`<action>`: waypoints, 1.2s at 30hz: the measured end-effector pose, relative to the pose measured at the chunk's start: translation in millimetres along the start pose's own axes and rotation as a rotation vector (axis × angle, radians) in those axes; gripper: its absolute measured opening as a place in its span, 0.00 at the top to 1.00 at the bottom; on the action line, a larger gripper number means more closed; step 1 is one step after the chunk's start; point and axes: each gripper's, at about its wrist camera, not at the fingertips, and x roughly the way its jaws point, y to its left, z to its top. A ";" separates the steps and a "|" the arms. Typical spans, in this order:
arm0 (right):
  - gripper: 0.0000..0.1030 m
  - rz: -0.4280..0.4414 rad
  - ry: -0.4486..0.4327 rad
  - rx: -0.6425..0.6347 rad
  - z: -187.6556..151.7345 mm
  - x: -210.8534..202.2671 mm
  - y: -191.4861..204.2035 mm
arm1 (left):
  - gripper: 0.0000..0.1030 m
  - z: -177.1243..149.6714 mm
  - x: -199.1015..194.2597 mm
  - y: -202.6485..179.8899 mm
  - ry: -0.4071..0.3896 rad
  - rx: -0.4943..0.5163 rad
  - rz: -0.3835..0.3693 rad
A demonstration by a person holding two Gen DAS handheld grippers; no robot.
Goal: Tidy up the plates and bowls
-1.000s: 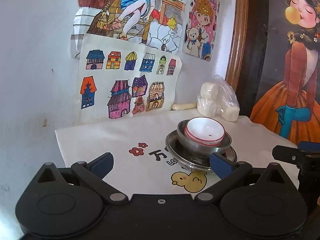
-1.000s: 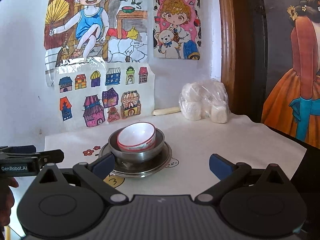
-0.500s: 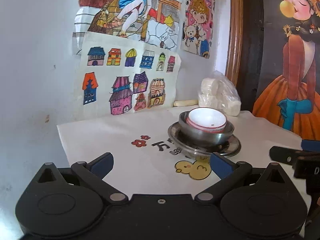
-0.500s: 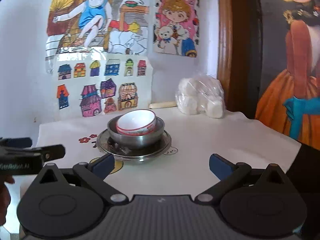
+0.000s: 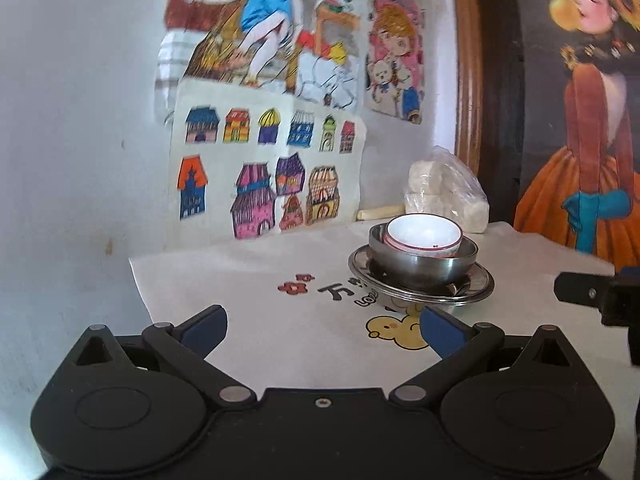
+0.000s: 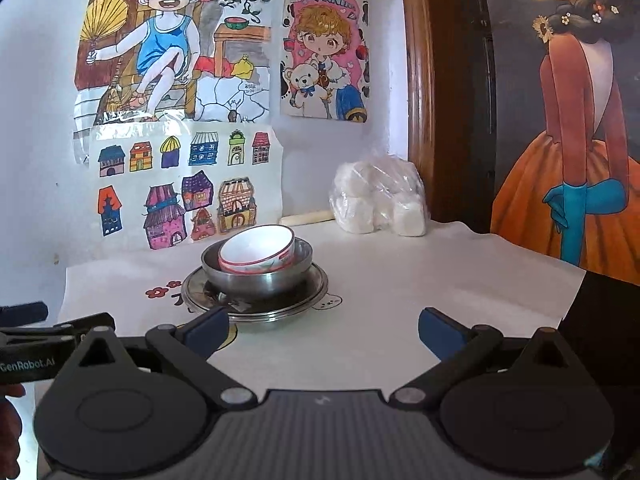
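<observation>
From your left wrist camera, your left gripper [image 5: 323,330] hangs with its jaws spread wide and nothing between them, low over the white table cover [image 5: 248,280]. Ahead and a little to the right sits the stack: a white bowl [image 5: 423,236] with a red rim nested in a steel bowl [image 5: 422,262], which stands on a steel plate [image 5: 476,282]. The printed duck [image 5: 394,330] lies between your fingers and the plate.

Over to your right wrist camera: your right gripper [image 6: 323,330] is just as wide open and empty. Here the steel plate [image 6: 316,286] sits just beyond your left fingertip [image 6: 208,326], the steel bowl [image 6: 256,276] on it, and the white bowl [image 6: 260,250] leaning tilted inside, not seated flat. A plastic bag [image 6: 378,198] of white lumps rests well behind, by the wall.

Handling, as I judge it: that white bowl looks ceramic, so stiff, chippable and glazed-slick; pinch it across the rim wall, one finger inside, one outside. The steel pieces look light, smooth and likely to slide on the cover, so take the plate by its flat lip.
</observation>
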 end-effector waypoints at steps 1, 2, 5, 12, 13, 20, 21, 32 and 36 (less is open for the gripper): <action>0.00 0.002 0.002 0.002 -0.6 -0.1 0.4 | 0.01 -1.5 -1.9 -1.9 -0.012 0.018 0.006; 0.00 0.003 0.005 0.002 -1.3 0.2 1.2 | 0.01 -1.9 -3.0 -3.1 -0.016 0.028 0.009; 0.00 0.009 0.013 0.002 -3.5 0.4 3.6 | 0.01 -3.0 -4.4 -3.8 -0.009 0.023 -0.003; 0.00 0.013 0.027 0.020 -7.2 0.6 3.0 | 0.01 -6.5 -1.5 0.0 0.015 -0.004 0.004; 0.00 0.013 0.030 0.026 -8.0 0.8 2.8 | 0.01 -7.2 -1.3 0.9 0.019 -0.009 0.004; 0.00 0.021 0.047 0.047 -12.0 3.8 1.8 | 0.01 -8.9 0.6 4.1 0.043 -0.037 0.005; 0.00 0.021 0.049 0.048 -12.4 4.2 1.8 | 0.01 -8.9 0.7 4.2 0.043 -0.037 0.005; 0.00 0.021 0.061 0.057 -13.8 6.1 1.5 | 0.01 -8.1 1.6 4.8 0.046 -0.040 0.005; 0.00 0.020 0.063 0.058 -14.0 6.7 1.3 | 0.01 -7.8 2.8 5.5 0.048 -0.043 0.007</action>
